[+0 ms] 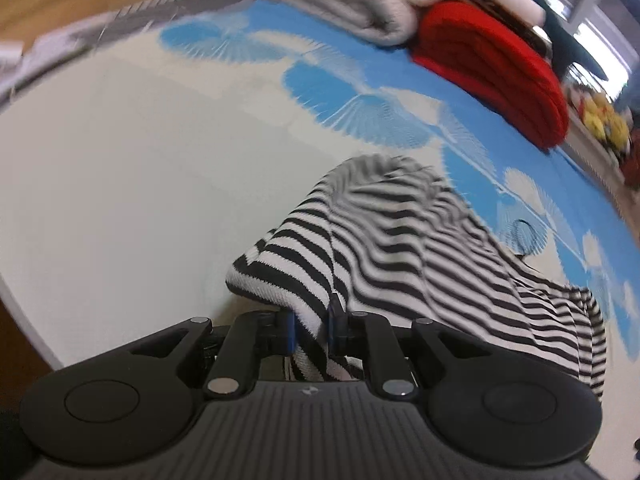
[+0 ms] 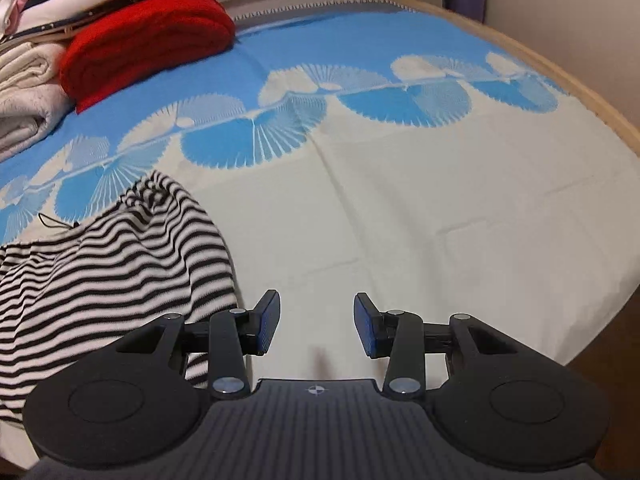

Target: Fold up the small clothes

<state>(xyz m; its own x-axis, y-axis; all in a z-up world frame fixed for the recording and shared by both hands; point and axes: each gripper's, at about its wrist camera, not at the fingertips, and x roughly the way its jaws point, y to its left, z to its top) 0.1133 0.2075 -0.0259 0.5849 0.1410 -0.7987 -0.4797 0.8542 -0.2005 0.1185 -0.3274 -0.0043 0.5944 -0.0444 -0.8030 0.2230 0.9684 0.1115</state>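
Left gripper [image 1: 311, 330]: your jaws are pinched on the hem of the striped garment [image 1: 400, 248], its white edge caught between the blue pads; cloth tents up from the bite.
Right gripper [image 2: 316, 326]: your jaws stand apart with nothing between them, over bare bedspread [image 2: 440, 220] just beside the garment's near edge.
Garment position: it lies crumpled on the cream part of the bedspread, partly lifted at your left grip, the rest trailing toward the blue pattern.
Background: a red folded blanket [image 2: 148, 36] and a pale stack of linens [image 2: 24, 92] sit well apart at the far edge.
Step in hand: likely raising one corner to spread the piece before folding.
Next move: bring your right gripper onto a matching edge of the garment and close there, so that both corners can be drawn taut.
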